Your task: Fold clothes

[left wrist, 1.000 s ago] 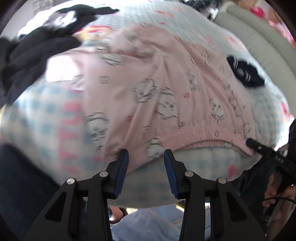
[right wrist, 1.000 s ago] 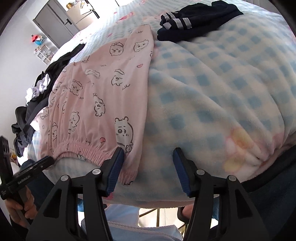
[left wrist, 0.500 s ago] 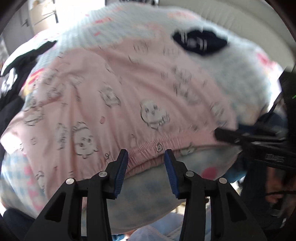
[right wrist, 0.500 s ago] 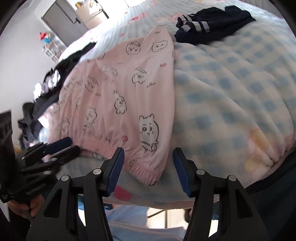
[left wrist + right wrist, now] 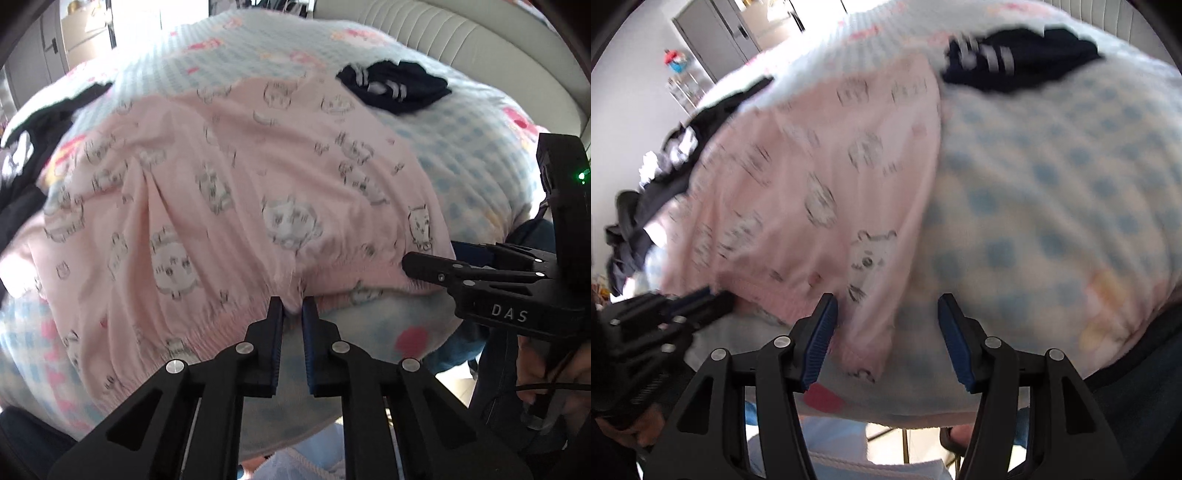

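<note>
Pink cartoon-print pajama pants (image 5: 229, 192) lie spread flat on the blue-check blanket (image 5: 472, 155), waistband at the near edge; no fold visible in them. Left gripper (image 5: 292, 314) is pinched onto the waistband middle; right gripper (image 5: 884, 317) gapes wide around the right waistband corner. A navy striped garment (image 5: 393, 88) lies bundled farther back. Lettering on right gripper reads "DAS"

Left hand-held gripper (image 5: 292, 310) is pinched nearly closed; right hand-held gripper (image 5: 886, 325) gapes wide.
</note>
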A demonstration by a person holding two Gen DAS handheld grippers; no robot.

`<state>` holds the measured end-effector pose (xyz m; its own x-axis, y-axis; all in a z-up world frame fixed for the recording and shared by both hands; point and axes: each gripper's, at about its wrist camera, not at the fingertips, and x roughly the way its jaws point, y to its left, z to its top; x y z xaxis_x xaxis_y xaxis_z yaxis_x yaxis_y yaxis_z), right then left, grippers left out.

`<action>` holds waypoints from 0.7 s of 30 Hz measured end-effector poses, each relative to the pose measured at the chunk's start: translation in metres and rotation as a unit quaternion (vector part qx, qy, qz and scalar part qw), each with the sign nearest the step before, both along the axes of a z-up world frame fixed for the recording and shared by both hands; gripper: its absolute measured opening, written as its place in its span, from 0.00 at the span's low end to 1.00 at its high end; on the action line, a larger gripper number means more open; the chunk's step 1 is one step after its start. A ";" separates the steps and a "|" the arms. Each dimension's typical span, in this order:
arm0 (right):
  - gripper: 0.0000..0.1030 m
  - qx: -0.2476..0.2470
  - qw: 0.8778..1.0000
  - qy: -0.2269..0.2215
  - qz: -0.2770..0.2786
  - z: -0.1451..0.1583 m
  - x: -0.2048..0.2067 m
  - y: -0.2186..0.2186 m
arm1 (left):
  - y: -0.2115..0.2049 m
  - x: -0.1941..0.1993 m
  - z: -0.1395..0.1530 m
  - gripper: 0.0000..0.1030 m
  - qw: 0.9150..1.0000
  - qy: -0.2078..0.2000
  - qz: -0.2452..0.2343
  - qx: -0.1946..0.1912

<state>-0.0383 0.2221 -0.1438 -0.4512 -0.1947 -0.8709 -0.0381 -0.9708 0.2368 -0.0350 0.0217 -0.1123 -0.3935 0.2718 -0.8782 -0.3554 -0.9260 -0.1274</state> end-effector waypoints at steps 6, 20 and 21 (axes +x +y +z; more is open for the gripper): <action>0.56 -0.018 1.000 -0.008 -0.001 0.008 0.001 0.011 | -0.046 0.011 0.008 0.12 0.994 -0.006 0.073 0.075; 0.56 0.043 0.999 -0.018 0.003 0.003 0.000 0.022 | -0.174 0.043 -0.007 0.20 0.925 -0.038 0.351 0.139; 0.56 0.052 0.998 -0.015 0.007 0.005 0.000 0.020 | -0.176 0.045 -0.009 0.20 0.921 -0.044 0.356 0.154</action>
<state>-0.0379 0.2419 -0.1387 -0.4229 -0.1081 -0.8997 -0.0297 -0.9907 0.1330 0.0100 -0.1544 -0.1216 -0.4985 0.2141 -0.8400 0.3522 -0.8354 -0.4220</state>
